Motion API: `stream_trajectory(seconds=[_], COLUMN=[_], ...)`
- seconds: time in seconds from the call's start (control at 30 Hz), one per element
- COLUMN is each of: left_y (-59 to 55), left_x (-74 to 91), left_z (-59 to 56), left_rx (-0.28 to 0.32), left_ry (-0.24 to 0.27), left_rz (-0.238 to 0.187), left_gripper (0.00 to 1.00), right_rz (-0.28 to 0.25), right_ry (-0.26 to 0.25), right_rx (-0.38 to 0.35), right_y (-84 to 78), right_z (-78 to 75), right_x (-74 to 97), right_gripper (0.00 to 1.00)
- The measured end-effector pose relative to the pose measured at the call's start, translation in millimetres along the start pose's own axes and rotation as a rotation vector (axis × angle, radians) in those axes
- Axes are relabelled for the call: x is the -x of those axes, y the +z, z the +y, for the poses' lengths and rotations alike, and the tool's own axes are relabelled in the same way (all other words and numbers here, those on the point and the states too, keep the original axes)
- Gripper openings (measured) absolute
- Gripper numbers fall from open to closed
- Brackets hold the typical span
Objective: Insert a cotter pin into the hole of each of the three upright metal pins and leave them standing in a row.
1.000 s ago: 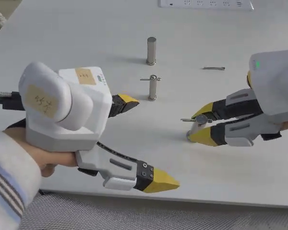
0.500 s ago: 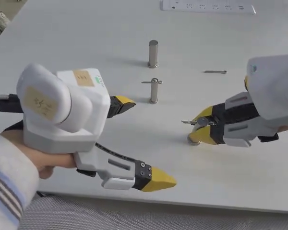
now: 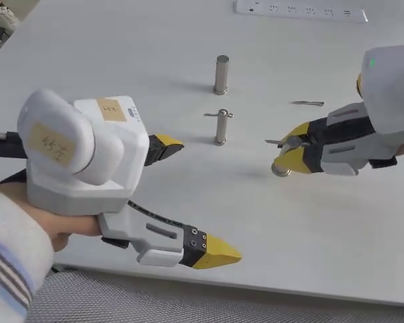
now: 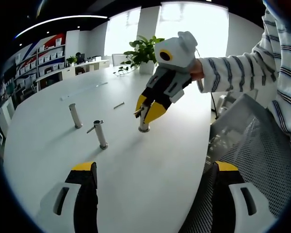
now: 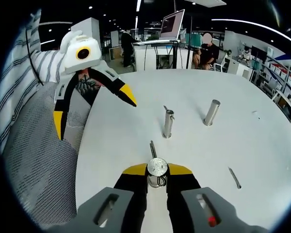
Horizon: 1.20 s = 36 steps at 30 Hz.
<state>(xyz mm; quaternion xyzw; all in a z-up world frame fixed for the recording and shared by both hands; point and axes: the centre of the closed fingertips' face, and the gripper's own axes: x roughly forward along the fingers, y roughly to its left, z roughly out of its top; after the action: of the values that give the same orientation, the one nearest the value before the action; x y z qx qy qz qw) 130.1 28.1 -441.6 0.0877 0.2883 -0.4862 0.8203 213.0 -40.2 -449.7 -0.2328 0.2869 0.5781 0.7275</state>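
Your right tool [image 3: 288, 149] is clamped on the nearest metal pin [image 3: 279, 169], cotter pin [image 3: 275, 142] already through, closer to the surface's [image 3: 337, 235] near edge than the other two; release it carelessly and it may topple or sit out of row; the far pin [image 3: 221, 74] is bare, the loose cotter pin [image 3: 308, 103] lying toward the far edge; your left tool [image 3: 203, 199] gapes wide, empty.

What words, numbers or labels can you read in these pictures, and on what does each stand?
Small tan sticker, top of the left gripper: handwritten marks, too blurred to read.
Large tan sticker, on its rounded housing: handwritten marks, too blurred to read.
No other text can be read.
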Motion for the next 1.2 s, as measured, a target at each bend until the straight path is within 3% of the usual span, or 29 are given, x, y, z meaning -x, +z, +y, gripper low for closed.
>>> stream_trajectory(seconds=[0.27,0.57,1.2], left_y=[-4.7,-8.2,-11.4], left_x=[-1.6,-3.7,-4.4], left_z=[0.3,-0.4,0.6], left_rx=[0.019,0.030,0.037], left_ry=[-0.003,-0.007,-0.008], left_rz=[0.006,0.017,0.036], left_gripper=[0.99,0.98,0.97], right_rz=[0.001,0.000,-0.004], right_ry=[-0.011,0.000,0.002], right_rx=[-0.003,0.004,0.002], right_y=[0.1,-2.5,-8.1], right_z=[-21.7,-33.6,-35.9], right_x=[-4.7,-11.3,-14.8], right_gripper=[0.09,0.09,0.09])
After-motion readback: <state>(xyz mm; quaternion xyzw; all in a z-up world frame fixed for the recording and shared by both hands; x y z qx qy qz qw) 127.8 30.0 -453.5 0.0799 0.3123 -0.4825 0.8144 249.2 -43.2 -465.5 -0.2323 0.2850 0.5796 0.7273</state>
